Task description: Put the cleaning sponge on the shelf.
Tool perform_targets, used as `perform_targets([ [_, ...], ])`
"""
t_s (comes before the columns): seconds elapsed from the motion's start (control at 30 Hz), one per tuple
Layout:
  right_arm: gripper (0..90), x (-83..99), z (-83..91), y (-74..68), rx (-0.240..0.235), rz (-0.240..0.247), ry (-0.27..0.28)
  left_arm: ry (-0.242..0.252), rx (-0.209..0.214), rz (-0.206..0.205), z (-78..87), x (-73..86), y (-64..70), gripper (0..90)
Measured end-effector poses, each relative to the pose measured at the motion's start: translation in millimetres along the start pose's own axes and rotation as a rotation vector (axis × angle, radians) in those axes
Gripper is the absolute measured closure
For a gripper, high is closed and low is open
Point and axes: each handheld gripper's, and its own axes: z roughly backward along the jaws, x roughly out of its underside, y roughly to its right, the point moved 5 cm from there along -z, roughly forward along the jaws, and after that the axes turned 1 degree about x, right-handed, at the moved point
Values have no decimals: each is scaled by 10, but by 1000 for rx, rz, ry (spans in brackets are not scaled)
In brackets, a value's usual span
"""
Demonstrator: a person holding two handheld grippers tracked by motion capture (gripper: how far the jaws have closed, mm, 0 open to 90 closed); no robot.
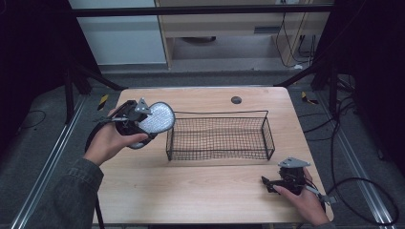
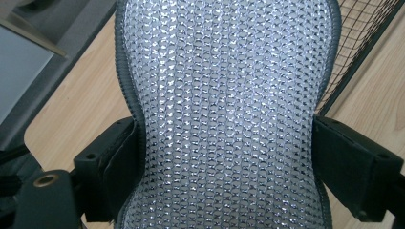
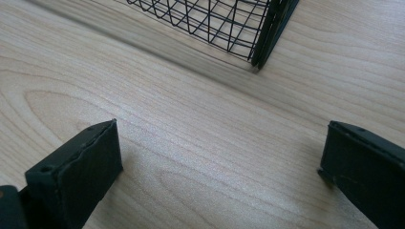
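A silvery sequinned pad with a grey rim (image 1: 156, 118), shaped like a shoe insole, is held up over the table's left side beside the left end of the black wire basket (image 1: 265, 125). My left gripper (image 1: 143, 121) is shut on it; in the left gripper view the pad (image 2: 224, 109) stands between the two jaws, pinched at its narrow waist. My right gripper (image 1: 267, 183) rests low at the table's front right, open, with bare wood between its jaws (image 3: 219, 171). A corner of the basket (image 3: 260, 47) lies ahead of it.
The wooden table (image 1: 200, 191) has a round dark cable hole (image 1: 236, 99) near its far edge. The basket holds nothing that I can see. Cables (image 1: 363, 191) trail on the floor to the right. Dark frame posts stand at both far corners.
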Motion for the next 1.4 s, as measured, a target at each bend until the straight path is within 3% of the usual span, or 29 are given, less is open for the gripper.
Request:
perform_targets([
  [0.53,3,-2,-2,1,-1,-1,-1,19,-1,-73,-43,-380,104,133],
  [1.4,4,-2,-2,2,-1,0,-2,26,22,-147,-175,-701,284,135],
])
